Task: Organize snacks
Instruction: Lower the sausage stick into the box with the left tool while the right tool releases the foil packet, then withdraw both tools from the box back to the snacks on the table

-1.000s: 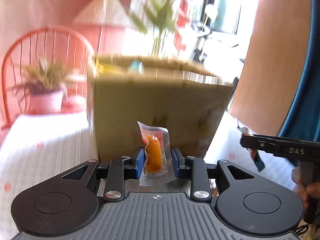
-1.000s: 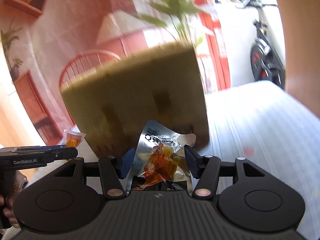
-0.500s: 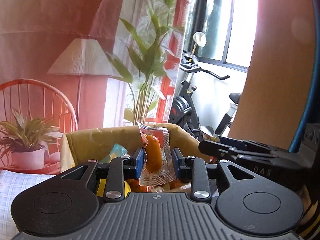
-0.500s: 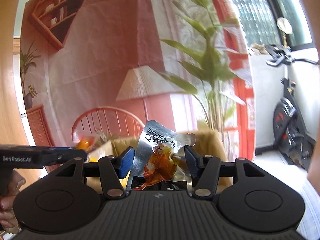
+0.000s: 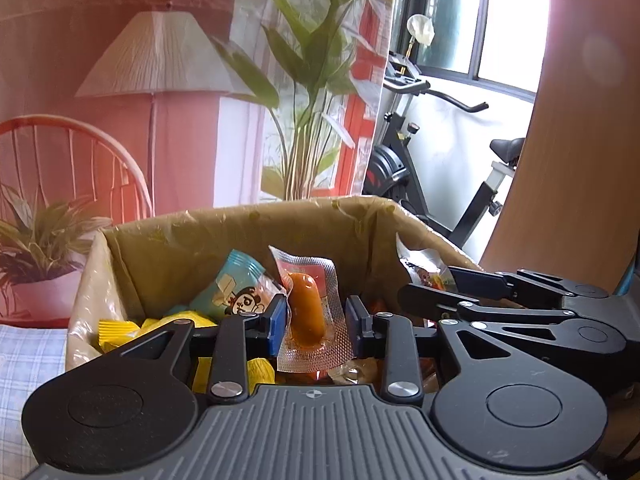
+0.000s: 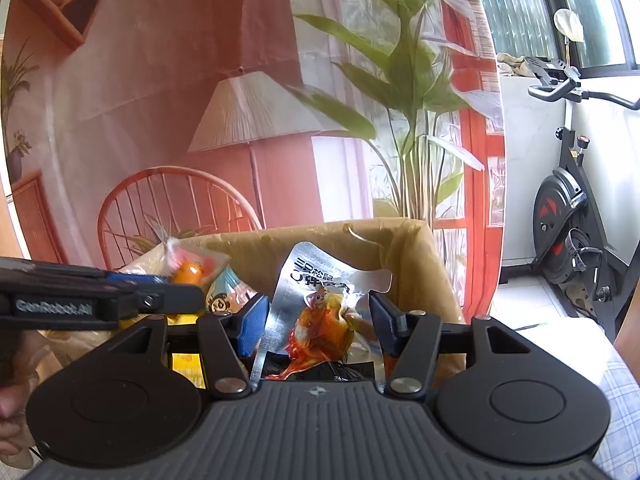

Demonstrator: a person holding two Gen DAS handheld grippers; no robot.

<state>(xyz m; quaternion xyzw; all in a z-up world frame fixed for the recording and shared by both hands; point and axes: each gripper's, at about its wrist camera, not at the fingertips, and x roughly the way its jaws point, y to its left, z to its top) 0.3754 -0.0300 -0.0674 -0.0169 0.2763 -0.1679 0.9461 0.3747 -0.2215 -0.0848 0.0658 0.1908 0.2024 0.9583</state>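
An open cardboard box [image 5: 192, 240] lined with clear film holds several snacks, among them a blue cartoon packet [image 5: 236, 288] and yellow packets [image 5: 116, 332]. My left gripper [image 5: 316, 320] hangs over the box with a clear packet holding an orange sausage [image 5: 306, 312] upright between its blue pads; its jaws are opening slightly and still touch the packet's edges. My right gripper [image 6: 316, 320] is shut on a silver packet of orange-brown meat [image 6: 320, 320], also above the box [image 6: 420, 264]. Each gripper shows in the other's view: right gripper [image 5: 430, 284], left gripper [image 6: 192, 300].
The box stands on a blue-checked tablecloth [image 5: 24, 360]. Behind it are an orange spindle chair [image 5: 80, 152], a small potted plant [image 5: 40, 240], a floor lamp [image 5: 160, 56], a tall leafy plant [image 6: 404, 80] and an exercise bike [image 6: 572, 220]. A hand [image 6: 8, 400] grips the left tool.
Both grippers have risen and gone forward, from facing the box's front wall to hanging over its open top. Each still carries its packet.
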